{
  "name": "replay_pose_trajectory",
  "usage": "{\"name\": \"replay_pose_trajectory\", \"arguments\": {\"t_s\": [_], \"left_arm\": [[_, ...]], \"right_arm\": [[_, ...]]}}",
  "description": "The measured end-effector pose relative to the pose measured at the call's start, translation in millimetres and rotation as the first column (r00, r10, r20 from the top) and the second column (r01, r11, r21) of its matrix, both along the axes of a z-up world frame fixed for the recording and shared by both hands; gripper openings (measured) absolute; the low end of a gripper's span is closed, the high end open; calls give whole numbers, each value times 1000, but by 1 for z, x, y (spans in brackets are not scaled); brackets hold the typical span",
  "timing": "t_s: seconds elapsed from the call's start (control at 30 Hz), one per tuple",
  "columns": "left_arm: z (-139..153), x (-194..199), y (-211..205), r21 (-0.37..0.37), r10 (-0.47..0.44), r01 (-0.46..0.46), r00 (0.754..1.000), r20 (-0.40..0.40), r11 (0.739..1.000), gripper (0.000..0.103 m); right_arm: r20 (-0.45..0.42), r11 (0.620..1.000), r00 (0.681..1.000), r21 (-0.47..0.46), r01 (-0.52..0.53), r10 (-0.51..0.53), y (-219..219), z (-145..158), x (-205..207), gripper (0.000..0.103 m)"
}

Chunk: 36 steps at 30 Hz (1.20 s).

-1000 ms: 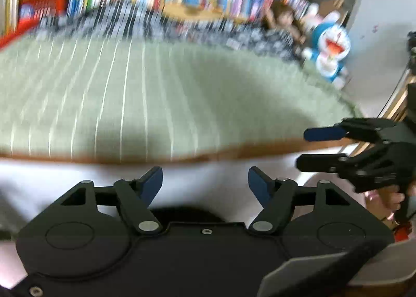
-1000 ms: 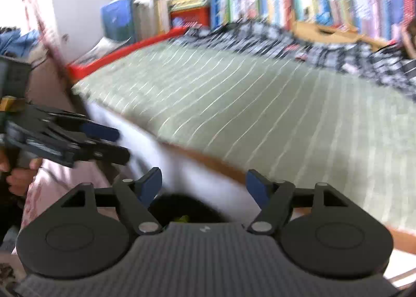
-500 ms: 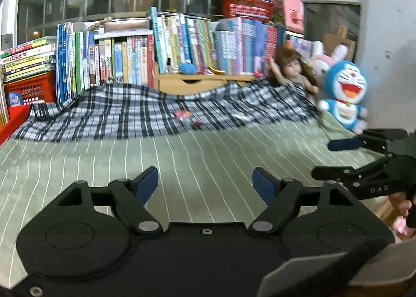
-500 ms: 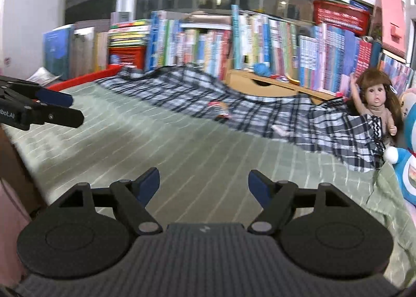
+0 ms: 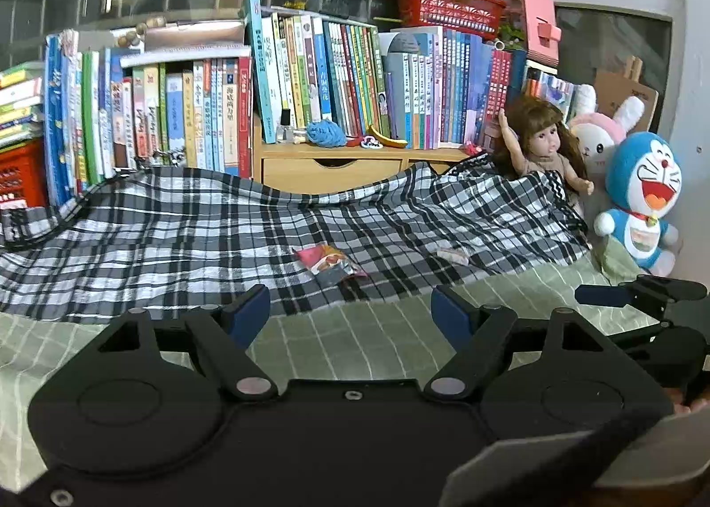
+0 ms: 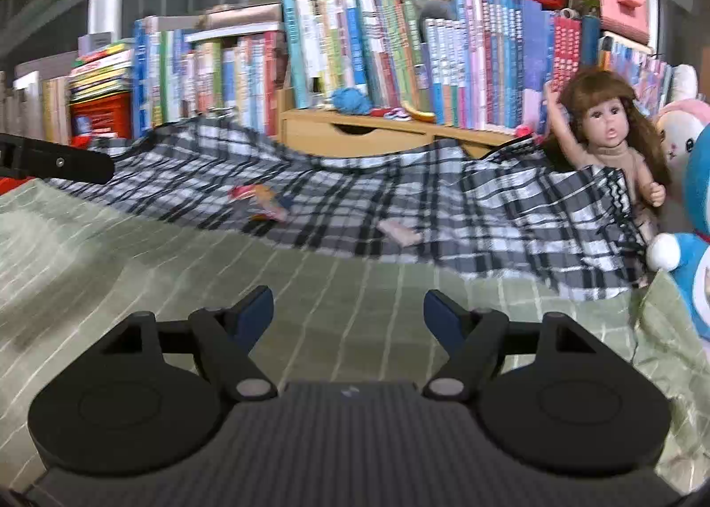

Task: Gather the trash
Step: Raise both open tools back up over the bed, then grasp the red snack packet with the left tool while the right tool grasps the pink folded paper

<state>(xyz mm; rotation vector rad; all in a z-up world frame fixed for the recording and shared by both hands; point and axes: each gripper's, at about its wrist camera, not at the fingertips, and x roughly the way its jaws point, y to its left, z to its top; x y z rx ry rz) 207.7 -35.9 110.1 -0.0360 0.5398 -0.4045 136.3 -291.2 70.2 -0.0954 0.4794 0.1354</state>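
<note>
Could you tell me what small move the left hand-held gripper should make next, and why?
Probably ease the left hand-held gripper forward toward the colourful wrapper on the plaid blanket. Its jaws are open and empty, and the wrapper lies just beyond them, nearly centred. A smaller pale scrap lies further right.

Black gripper — blue-tipped fingers, apparently screwed.
</note>
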Motion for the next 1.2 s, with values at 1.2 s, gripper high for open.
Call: {"name": "replay_pose_trajectory", "arguments": {"t_s": [1.2], "left_arm": [[-64, 160, -67, 104, 27, -10, 986, -164, 995, 81]], "right_arm": [[-134, 1000, 991, -3, 31, -31, -20, -23, 159, 76]]}}
